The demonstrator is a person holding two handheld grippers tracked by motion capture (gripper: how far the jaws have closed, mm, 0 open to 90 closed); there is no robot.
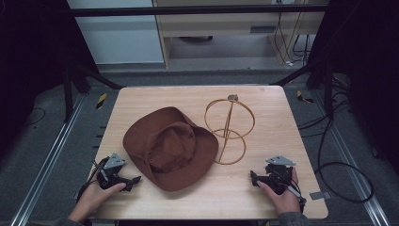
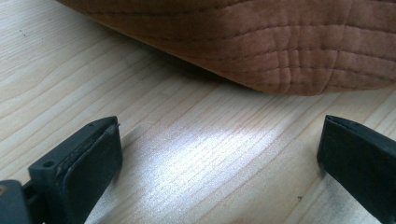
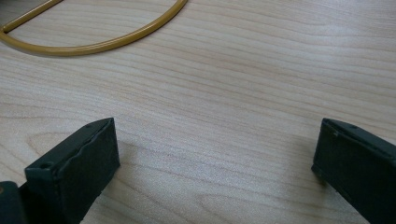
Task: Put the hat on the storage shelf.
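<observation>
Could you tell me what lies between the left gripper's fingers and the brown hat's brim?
Nothing but bare wooden table: in the left gripper view the open left gripper faces the hat across an empty strip of tabletop.

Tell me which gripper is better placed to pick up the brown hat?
Left. The left gripper is open, and the hat brim lies just ahead of its jaws. The right gripper, also open, faces the gold wire stand instead, probably farther from the hat.

Your high cam sits above the near edge, looking forward and down over the whole surface (image 1: 263, 99). The left tool (image 2: 219, 154) cam skims low, right up on the hat (image 2: 289, 42) brim; the right tool (image 3: 215, 158) cam catches the wire stand (image 3: 93, 44) base. Both overlap the high view.
</observation>
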